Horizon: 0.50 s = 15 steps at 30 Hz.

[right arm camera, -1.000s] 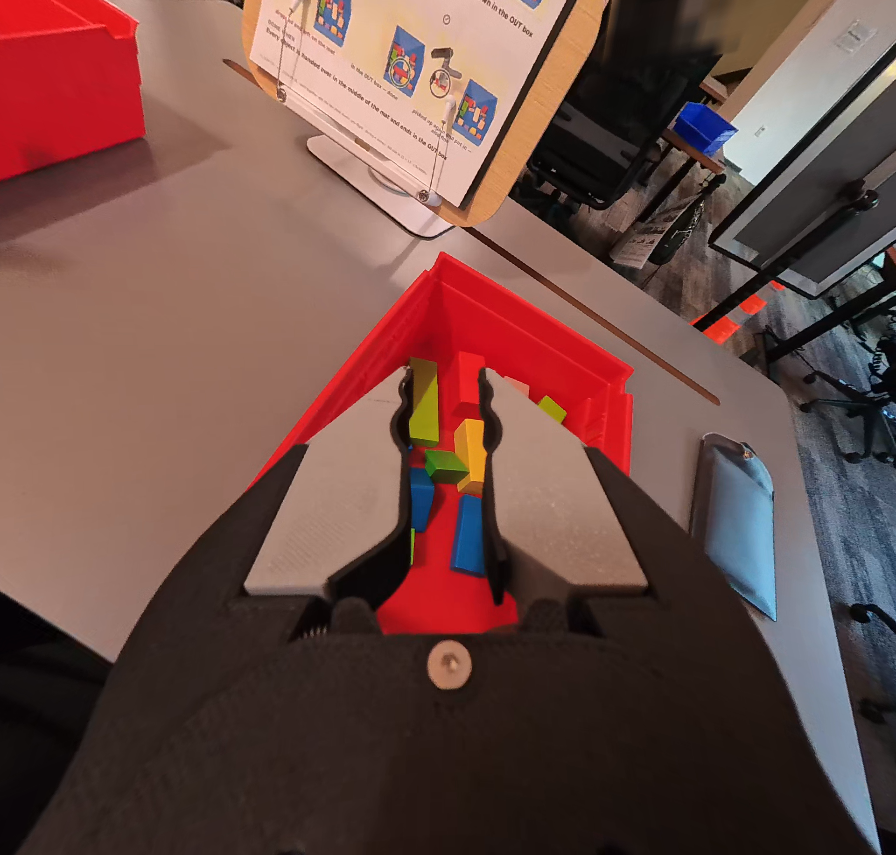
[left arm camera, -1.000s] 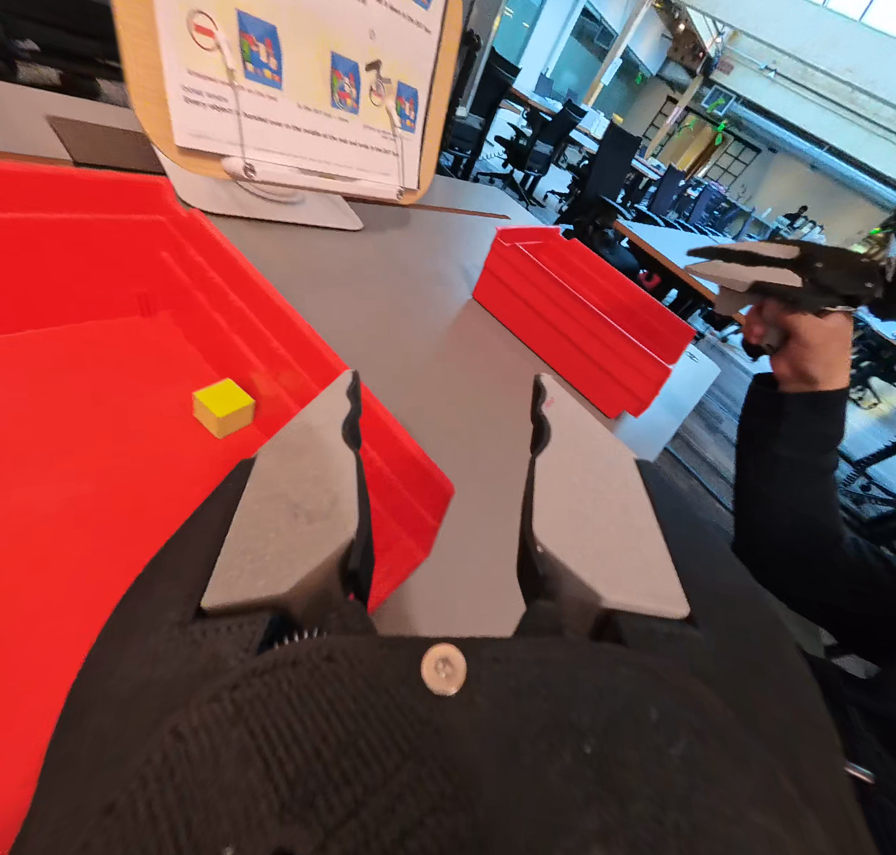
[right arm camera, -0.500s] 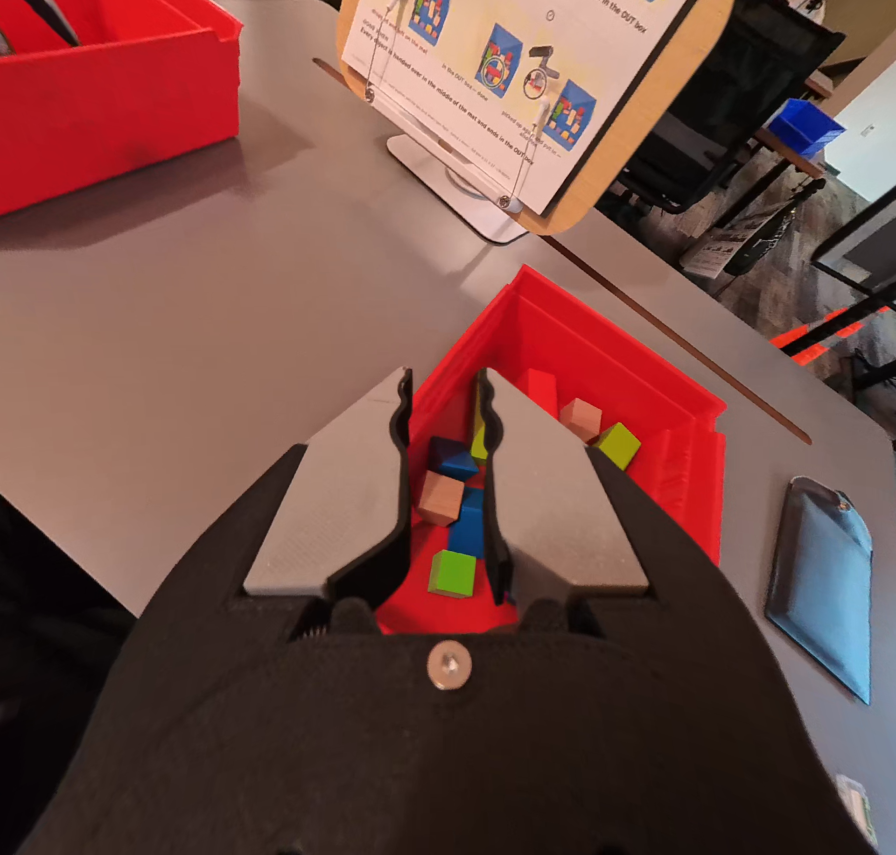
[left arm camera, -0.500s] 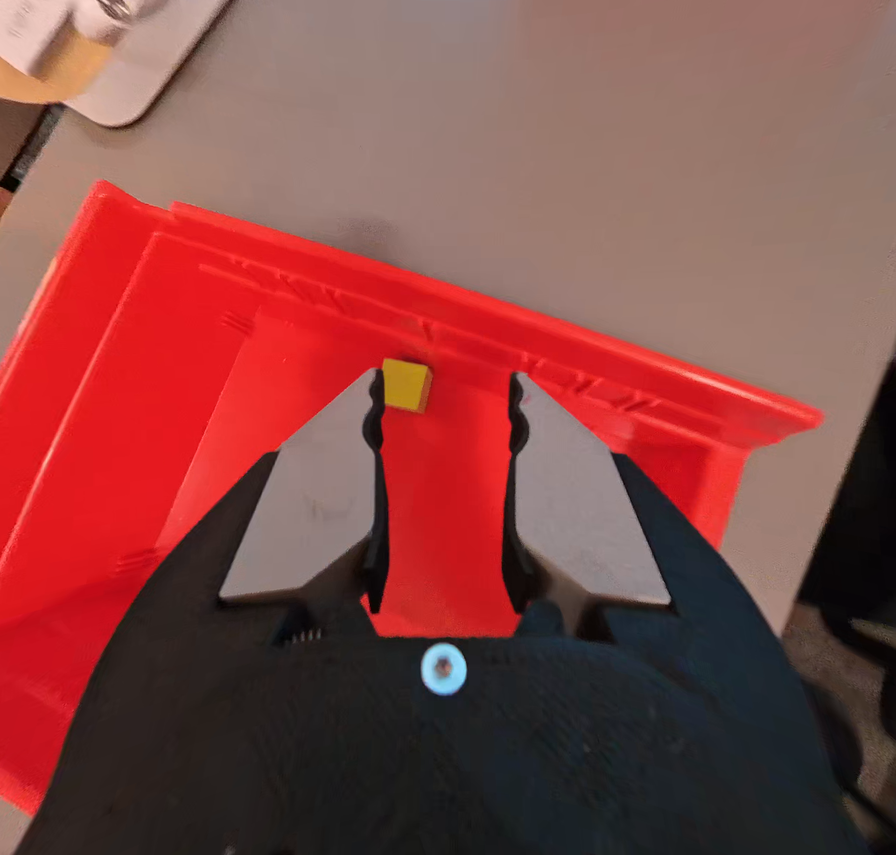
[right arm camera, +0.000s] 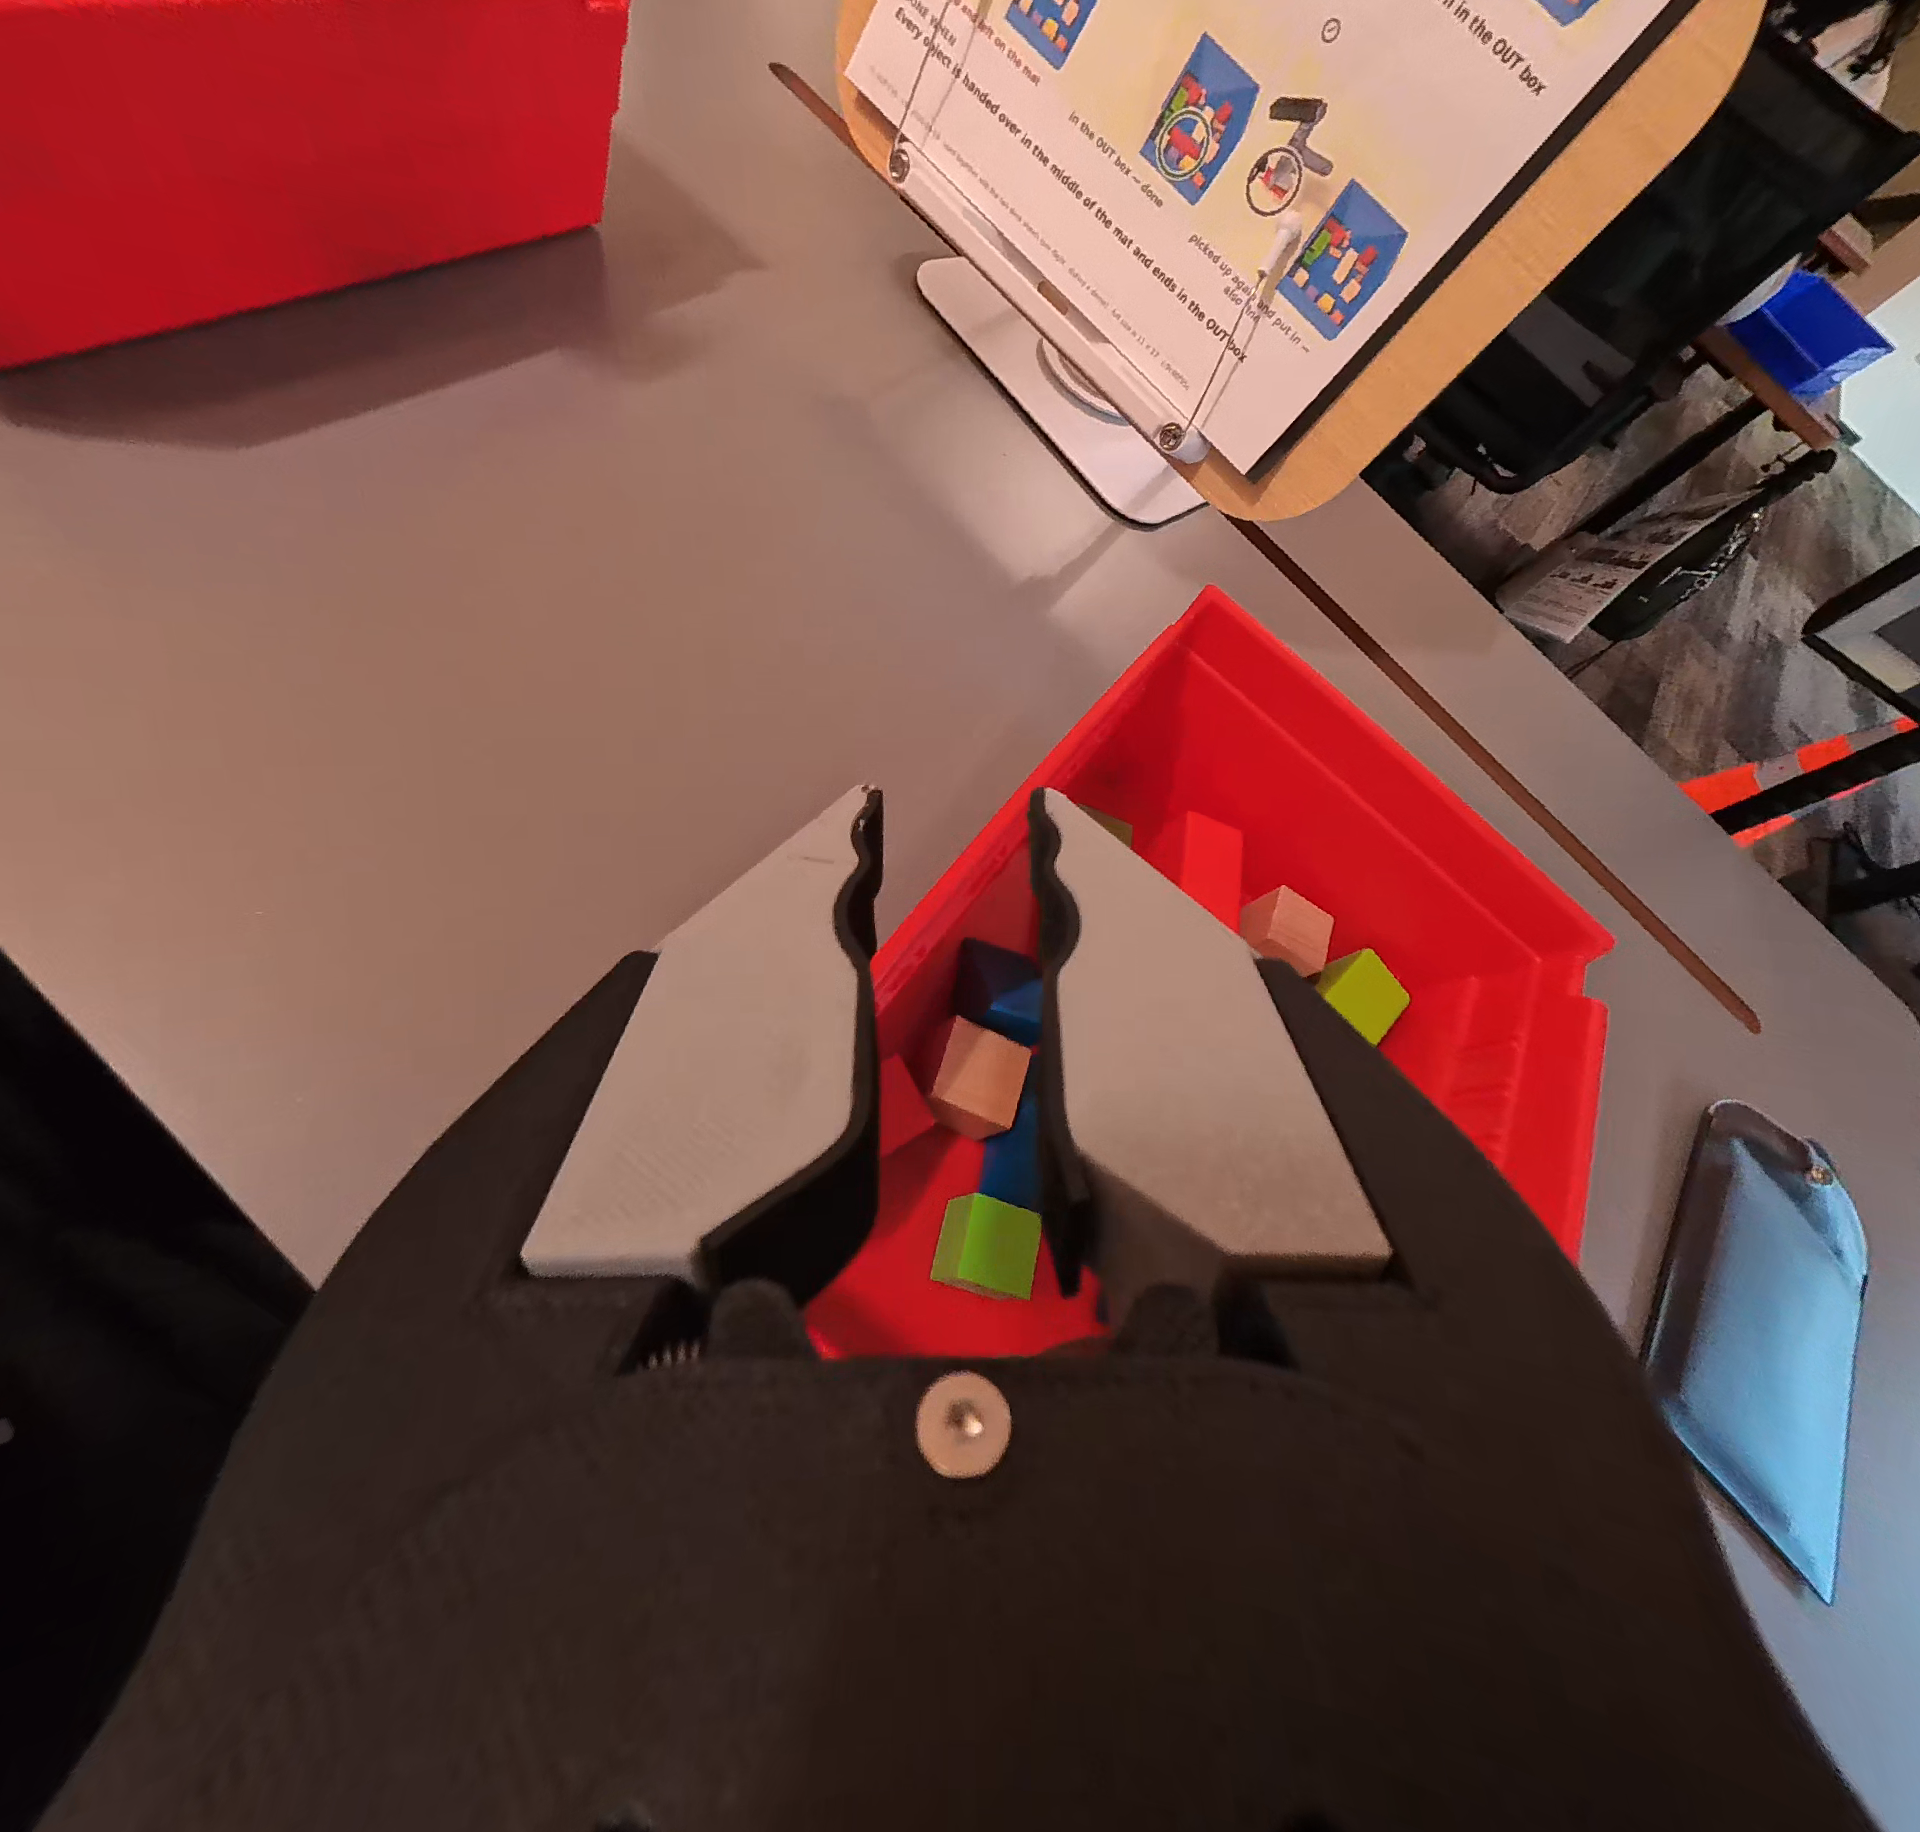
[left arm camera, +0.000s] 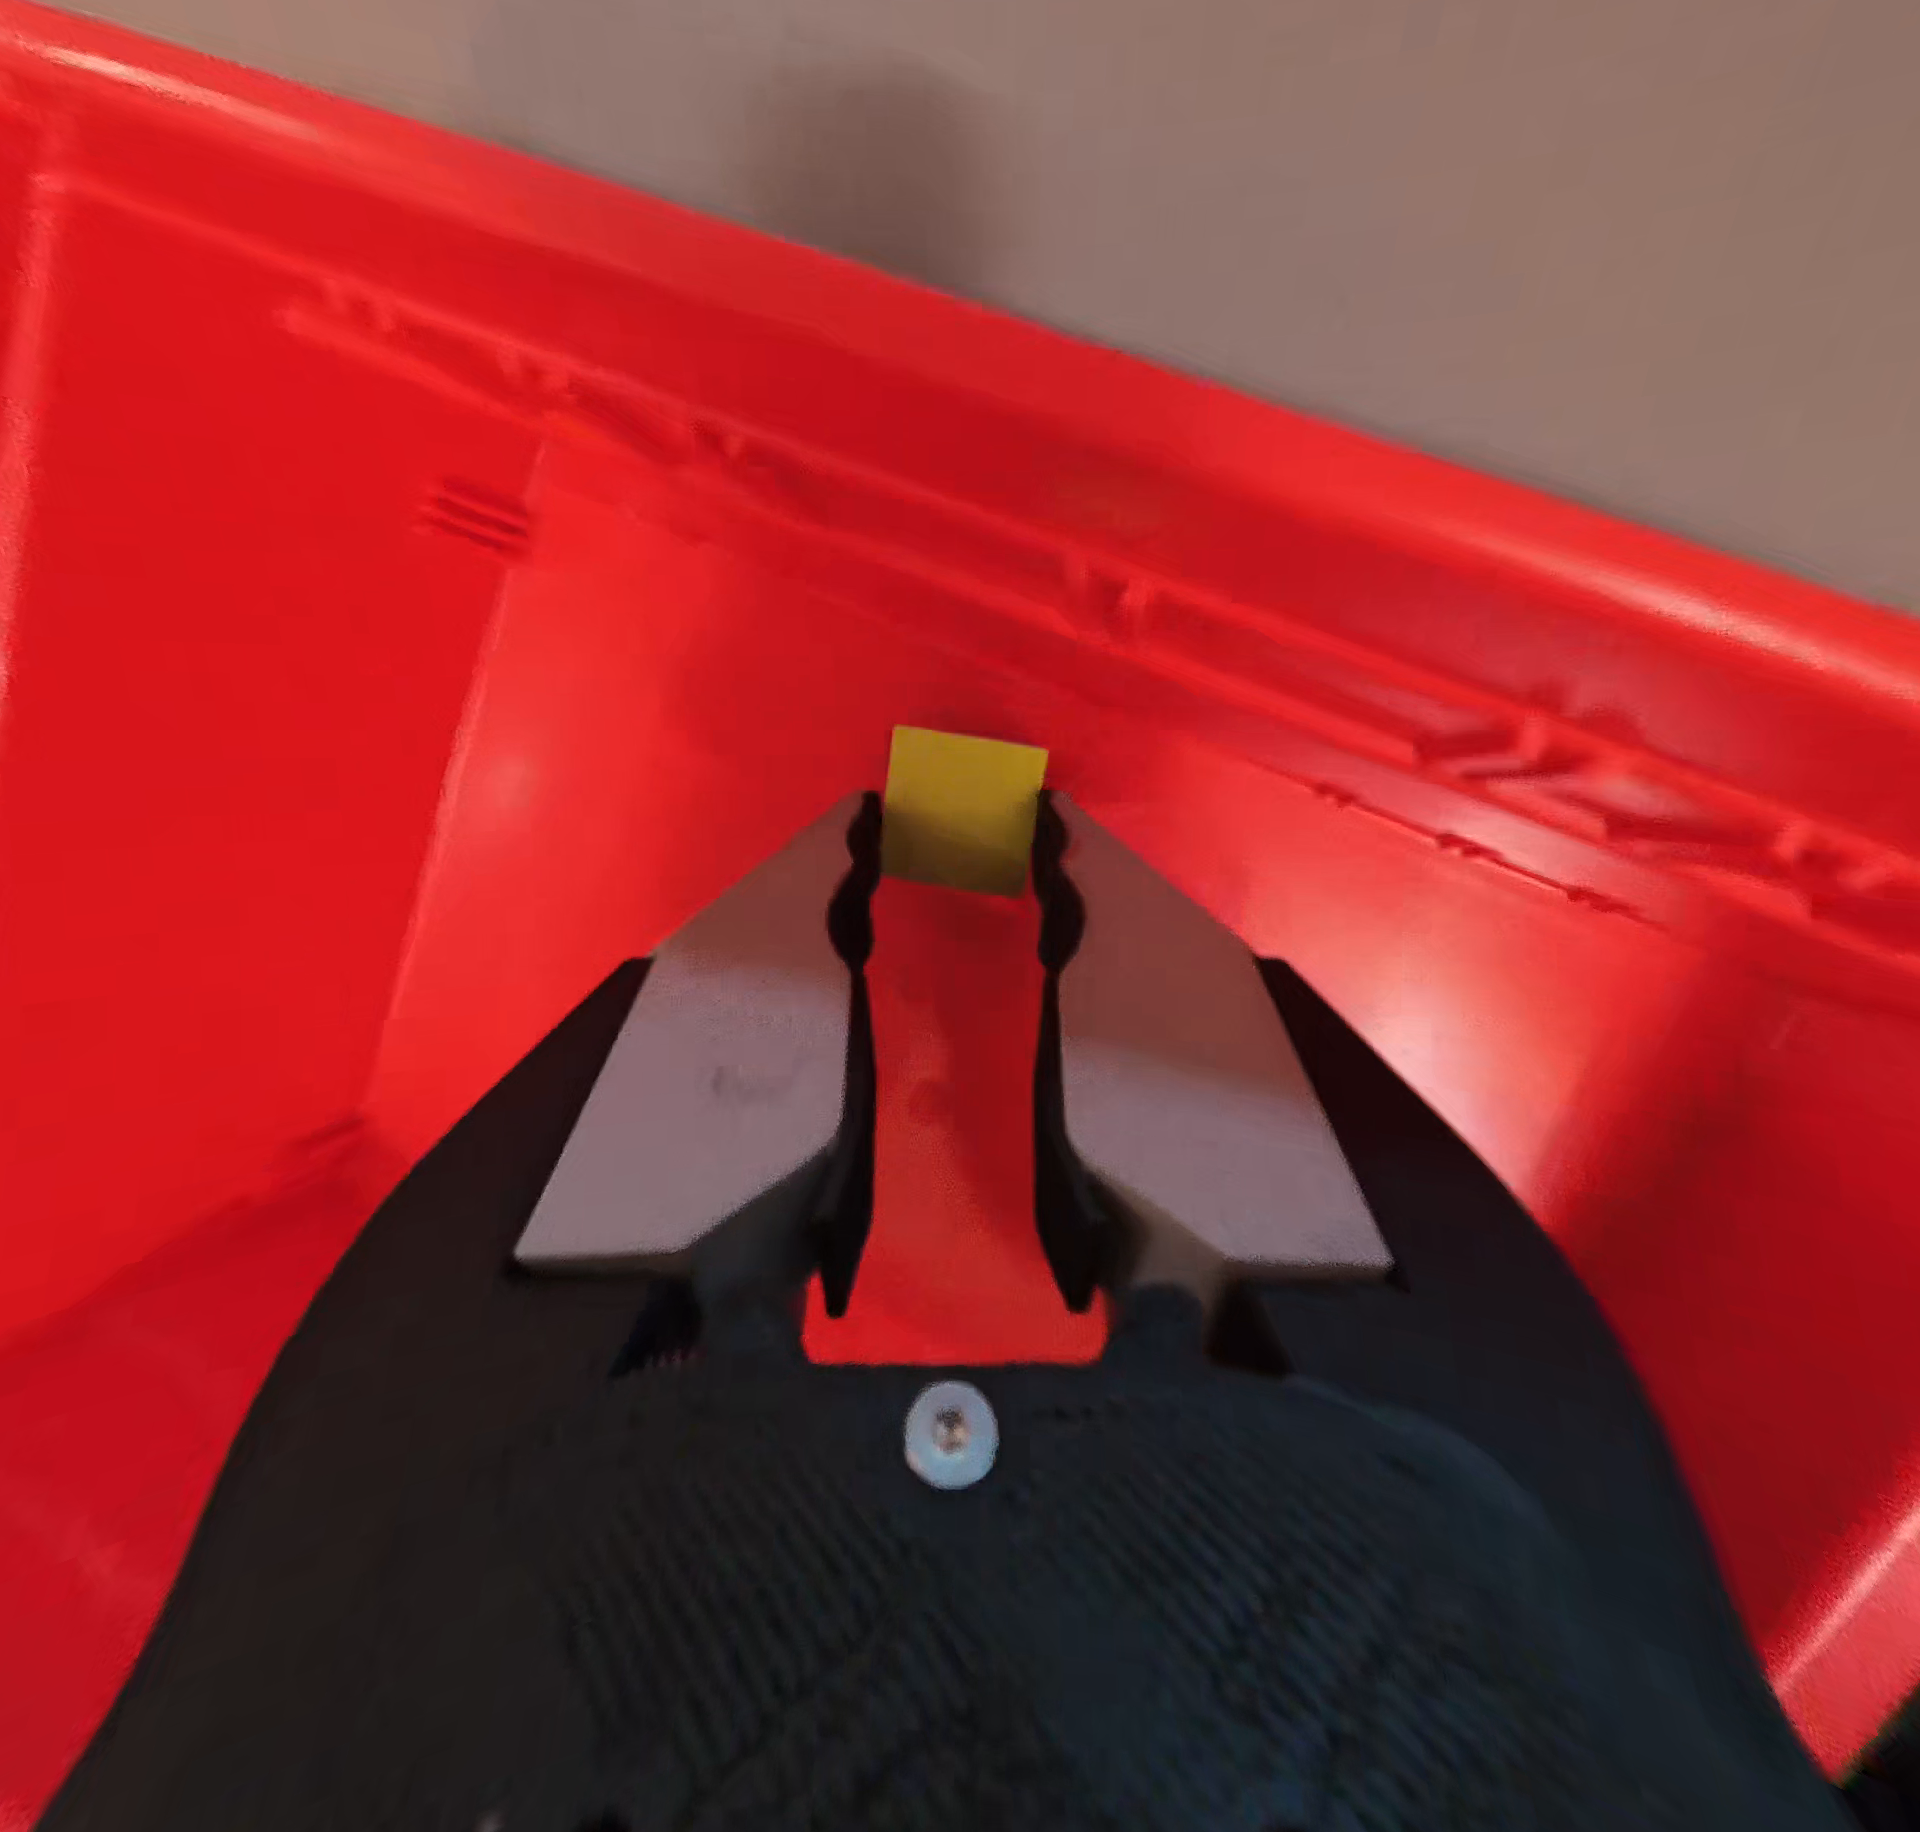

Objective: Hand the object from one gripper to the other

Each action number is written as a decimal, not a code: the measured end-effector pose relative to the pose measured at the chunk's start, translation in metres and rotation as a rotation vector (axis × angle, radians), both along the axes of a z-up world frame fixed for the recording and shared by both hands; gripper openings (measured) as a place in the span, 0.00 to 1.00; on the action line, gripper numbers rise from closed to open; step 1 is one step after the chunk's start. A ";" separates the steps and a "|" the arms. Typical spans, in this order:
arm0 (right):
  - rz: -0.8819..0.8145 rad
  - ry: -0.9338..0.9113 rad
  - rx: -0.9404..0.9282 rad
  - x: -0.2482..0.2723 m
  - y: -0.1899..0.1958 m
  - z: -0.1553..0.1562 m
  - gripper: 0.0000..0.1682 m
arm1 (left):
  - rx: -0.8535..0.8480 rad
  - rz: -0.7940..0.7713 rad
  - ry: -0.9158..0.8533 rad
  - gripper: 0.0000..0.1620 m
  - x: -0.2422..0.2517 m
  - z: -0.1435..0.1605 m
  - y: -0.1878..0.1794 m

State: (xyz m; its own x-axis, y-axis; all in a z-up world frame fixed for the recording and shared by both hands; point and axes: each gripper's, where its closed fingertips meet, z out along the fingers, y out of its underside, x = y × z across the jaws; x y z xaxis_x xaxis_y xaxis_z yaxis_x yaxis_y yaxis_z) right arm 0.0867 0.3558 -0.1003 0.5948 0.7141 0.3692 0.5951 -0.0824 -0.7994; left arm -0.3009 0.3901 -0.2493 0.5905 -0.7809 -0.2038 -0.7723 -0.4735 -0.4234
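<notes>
A small yellow cube lies on the floor of a red bin, close to its far wall. My left gripper is down inside this bin, its two fingertips closed against the cube's left and right sides. My right gripper is empty, its jaws a narrow gap apart. It hovers over the near left corner of a second red bin. That bin holds several coloured blocks, among them a green cube, a beige cube and a blue block.
The grey table stretches between the two bins; the left gripper's bin shows at the far left. An instruction board on a stand is at the back. A blue pouch lies right of the block bin, near the table edge. Spacing between my two grippers at the tips: around 40 cm.
My left gripper dropped into the red bin, moved up to the yellow cube and narrowed its jaws around it. My right gripper drew back and left from over the block bin, its gap unchanged.
</notes>
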 end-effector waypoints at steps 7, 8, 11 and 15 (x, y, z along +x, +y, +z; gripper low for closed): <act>0.244 0.157 -0.236 -0.033 -0.045 -0.001 0.21 | 0.633 0.178 -0.502 0.16 0.018 0.174 -0.046; 0.265 0.178 -0.267 -0.037 -0.050 0.000 0.23 | 0.701 0.145 -0.593 0.16 0.031 0.198 -0.068; 0.304 0.216 -0.280 -0.047 -0.063 0.006 0.25 | 0.811 -0.034 -0.686 0.17 0.082 0.233 -0.131; 0.418 0.265 -0.274 -0.066 -0.092 0.019 0.25 | 0.884 -0.221 -0.572 0.17 0.144 0.229 -0.187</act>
